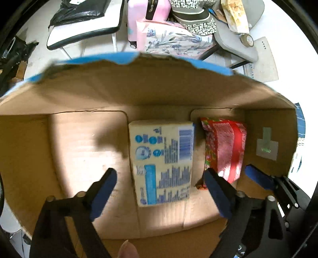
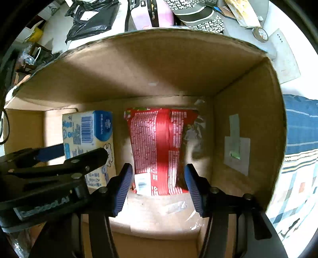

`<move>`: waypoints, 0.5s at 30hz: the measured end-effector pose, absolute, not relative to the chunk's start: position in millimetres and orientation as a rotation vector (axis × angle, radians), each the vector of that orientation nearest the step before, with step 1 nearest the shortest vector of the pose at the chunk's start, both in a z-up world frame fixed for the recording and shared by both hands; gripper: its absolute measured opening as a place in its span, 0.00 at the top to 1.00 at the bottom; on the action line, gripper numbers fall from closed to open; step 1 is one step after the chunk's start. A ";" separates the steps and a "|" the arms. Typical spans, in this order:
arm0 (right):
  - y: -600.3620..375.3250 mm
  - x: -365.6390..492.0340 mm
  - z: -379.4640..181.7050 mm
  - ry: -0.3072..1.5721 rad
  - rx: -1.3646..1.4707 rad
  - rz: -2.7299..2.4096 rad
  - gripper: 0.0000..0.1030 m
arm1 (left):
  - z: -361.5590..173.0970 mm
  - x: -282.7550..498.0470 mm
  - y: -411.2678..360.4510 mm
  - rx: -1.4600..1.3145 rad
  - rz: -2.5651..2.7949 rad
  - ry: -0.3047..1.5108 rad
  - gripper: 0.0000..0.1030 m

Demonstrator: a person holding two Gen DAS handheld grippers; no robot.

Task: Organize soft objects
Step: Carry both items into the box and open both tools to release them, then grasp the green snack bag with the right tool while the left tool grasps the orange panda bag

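Observation:
A cream and blue tissue pack (image 1: pixel 162 161) lies flat on the floor of an open cardboard box (image 1: pixel 139 89). A red soft packet (image 1: pixel 225 147) lies beside it on its right. My left gripper (image 1: pixel 160 179) is open above the tissue pack, one finger on each side, not touching it. My right gripper (image 2: pixel 158 175) is open around the near end of the red packet (image 2: pixel 159 148); the tissue pack (image 2: pixel 89 139) lies to its left. The left gripper's arm (image 2: pixel 51 164) crosses the right wrist view. A blue pad (image 1: pixel 258 177) of the right gripper shows in the left wrist view.
The box walls (image 2: pixel 244 129) enclose both grippers; a taped label is on the right wall. Behind the box stand a chair (image 1: pixel 83 29), a pink suitcase (image 1: pixel 147 13), a floral bag (image 1: pixel 174 39) and black bags (image 2: pixel 93 17). Patterned fabric (image 2: pixel 300 139) lies at the right.

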State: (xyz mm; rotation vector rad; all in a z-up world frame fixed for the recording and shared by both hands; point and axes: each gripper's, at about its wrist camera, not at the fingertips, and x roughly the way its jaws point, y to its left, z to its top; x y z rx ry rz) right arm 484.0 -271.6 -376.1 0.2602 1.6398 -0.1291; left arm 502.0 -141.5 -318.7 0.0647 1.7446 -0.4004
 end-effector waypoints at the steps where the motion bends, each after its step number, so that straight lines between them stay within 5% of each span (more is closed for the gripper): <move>1: -270.2 482.0 -373.1 1.639 0.258 -0.130 0.41 | -312.4 498.8 -138.0 0.073 -0.396 1.732 0.07; 4: -263.1 471.6 -360.1 1.636 0.228 -0.125 0.31 | -295.3 486.0 -122.0 0.097 -0.375 1.681 0.06; 7: -255.5 462.5 -345.3 1.624 0.195 -0.136 0.06 | -280.4 469.9 -104.7 0.094 -0.349 1.635 0.06; 15: -244.6 413.0 -301.9 1.574 0.203 -0.153 0.02 | -239.2 424.1 -76.5 0.142 -0.307 1.490 0.06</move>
